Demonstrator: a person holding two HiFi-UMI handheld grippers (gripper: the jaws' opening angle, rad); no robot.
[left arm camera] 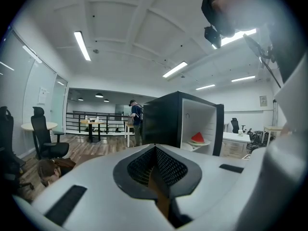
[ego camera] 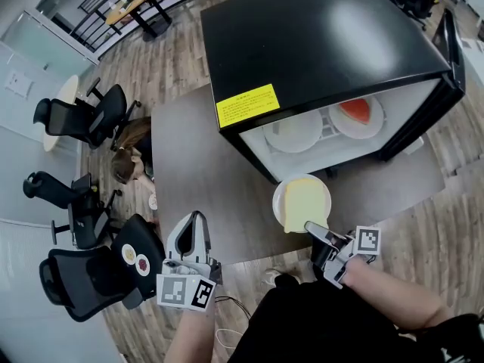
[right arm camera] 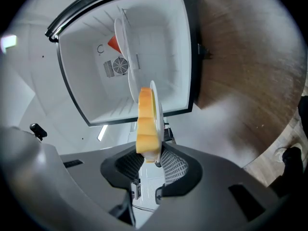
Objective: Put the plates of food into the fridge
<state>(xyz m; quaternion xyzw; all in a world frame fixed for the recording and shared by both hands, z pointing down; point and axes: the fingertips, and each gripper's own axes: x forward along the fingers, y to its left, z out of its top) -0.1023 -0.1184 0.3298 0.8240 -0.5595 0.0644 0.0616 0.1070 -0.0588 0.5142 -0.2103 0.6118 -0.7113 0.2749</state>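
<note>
a wood plank floor fills an open office seen from above. a grey-brown table stands in the middle. left of it are three black office chairs, one beside a small round white table. a person with long brown hair is low down just beside the grey-brown table's left edge. a long desk with black legs sits far off. at eye level, another person stands near a black railing under strip ceiling lights.

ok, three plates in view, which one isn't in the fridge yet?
The plate with yellow food, clamped in the right gripper before the open fridge. The red-slice plate and the pale plate already sit inside.
</note>
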